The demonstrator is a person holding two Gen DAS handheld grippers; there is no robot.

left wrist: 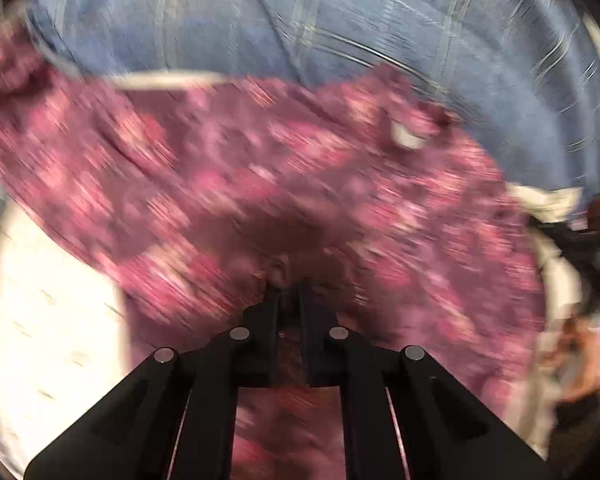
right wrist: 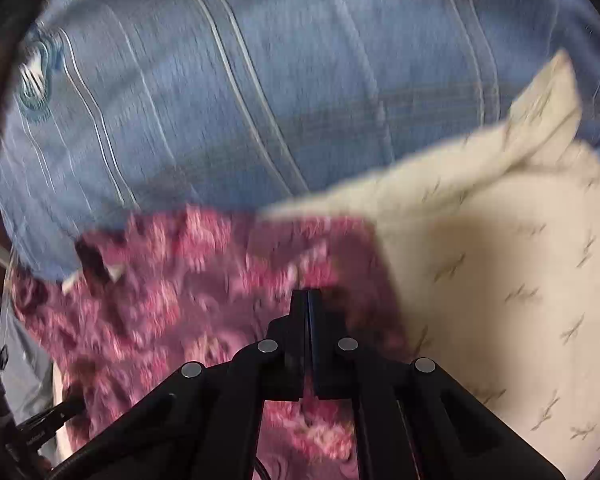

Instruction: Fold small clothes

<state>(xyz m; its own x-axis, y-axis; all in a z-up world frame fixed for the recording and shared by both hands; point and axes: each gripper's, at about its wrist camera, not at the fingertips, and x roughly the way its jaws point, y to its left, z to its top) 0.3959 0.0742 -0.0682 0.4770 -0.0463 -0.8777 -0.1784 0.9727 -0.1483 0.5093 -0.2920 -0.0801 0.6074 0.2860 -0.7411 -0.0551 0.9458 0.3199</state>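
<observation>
Left wrist view first: the left tongs (left wrist: pixel 288 286) are nearly pressed together, pinching a bunch of the pink floral garment (left wrist: pixel 260 184) at approx. 6 o'clock. The garment is spread from 9 to 4 o'clock over a cream patterned cloth (left wrist: pixel 48 320), w/ the blue striped bedsheet (left wrist: pixel 340 12) filling 12 o'clock. A slip is judged the main risk – only a thin bunch is seen in the pinch, so a quick pull could strip it out and collapse the fold. A second layer may also be caught in the same pinch, in which case the garment would be dragged crooked.

Right wrist view: the right tongs (right wrist: pixel 309 292) are pressed fully together at 6 o'clock on the garment's edge – cloth is seen right at the tips & behind them, so a pinch on the garment is judged likely. The cream cloth is lifted at 3 o'clock, just beside the tongs; it could be snagged and folded in w/ the garment if the two aren't kept apart.

Hard to make out: both views are heavily motion-blurred, so seams, sleeves or hems can't be told apart, & the garment type can't be named. Its lower part is hidden behind the tong frames. A small pale tag-like bit (left wrist: pixel 410 138) is seen at 1 o'clock in the left view – unclear. Dark gear & cables (right wrist: pixel 32 428) at 8 o'clock are cut off.
</observation>
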